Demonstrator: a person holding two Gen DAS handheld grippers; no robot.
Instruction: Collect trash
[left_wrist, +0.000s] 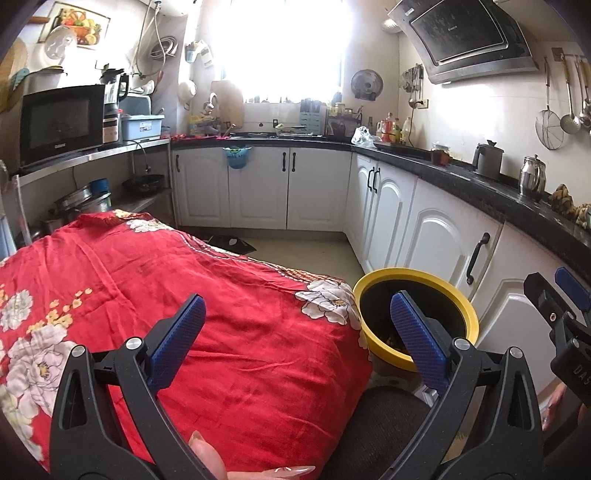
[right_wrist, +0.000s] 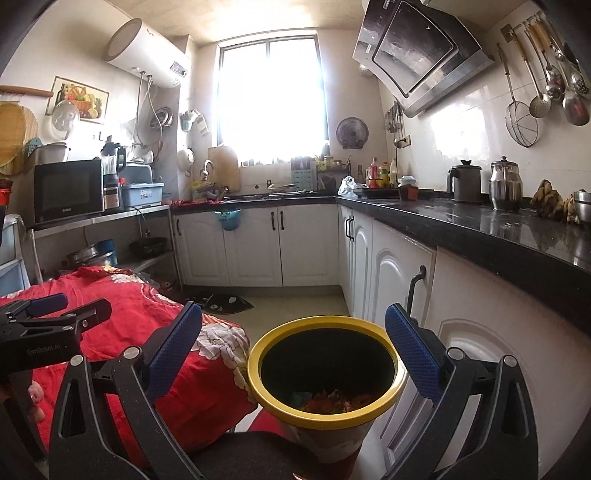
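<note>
A yellow-rimmed trash bin (right_wrist: 384, 402) stands on the floor beside a table under a red flowered cloth (left_wrist: 177, 295). The bin also shows in the left wrist view (left_wrist: 471, 314). Colourful trash (right_wrist: 332, 400) lies at its bottom. My right gripper (right_wrist: 293, 345) is open and empty, above the bin's mouth. My left gripper (left_wrist: 297, 334) is open and empty, above the cloth's right edge. The right gripper (left_wrist: 565, 295) shows at the far right of the left wrist view. The left gripper (right_wrist: 66, 306) shows at the left of the right wrist view.
White cabinets (right_wrist: 391, 277) under a black counter (right_wrist: 480, 225) run along the right and back. Kettles (right_wrist: 465, 182) and bananas (right_wrist: 552, 199) sit on the counter. A microwave (left_wrist: 61, 123) stands on a steel shelf at left. A dark mat (right_wrist: 225, 302) lies on the floor.
</note>
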